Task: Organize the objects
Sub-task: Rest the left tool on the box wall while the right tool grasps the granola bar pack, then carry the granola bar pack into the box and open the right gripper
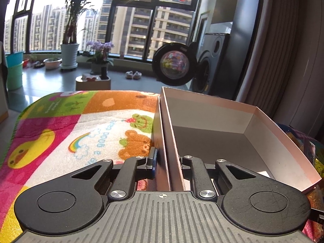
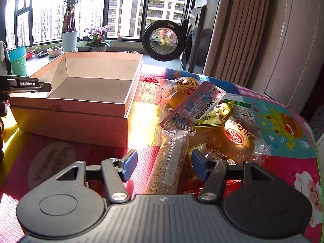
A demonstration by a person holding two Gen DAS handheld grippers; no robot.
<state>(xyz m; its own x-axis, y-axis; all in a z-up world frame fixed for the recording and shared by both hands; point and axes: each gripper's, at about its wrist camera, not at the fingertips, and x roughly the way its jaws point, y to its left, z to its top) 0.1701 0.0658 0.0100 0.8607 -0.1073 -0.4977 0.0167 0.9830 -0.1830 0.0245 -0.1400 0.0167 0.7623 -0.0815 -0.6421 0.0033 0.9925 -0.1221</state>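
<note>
Bright sun thru windows (image 1: 141,20) — glare, lens flare, fisheye-bent edges.

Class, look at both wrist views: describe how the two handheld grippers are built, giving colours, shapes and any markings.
Both are black plastic. Each has a ribbed grey-black body, two round discs at the sides, and angled link arms joined by silver screws. The right gripper ends in blue finger pads. The left gripper has a small crosshair mark on its body, and its side reads "GenRobot.AI" in white.

one box (image 2: 85,93), five snack packets (image 2: 204,109)
</note>
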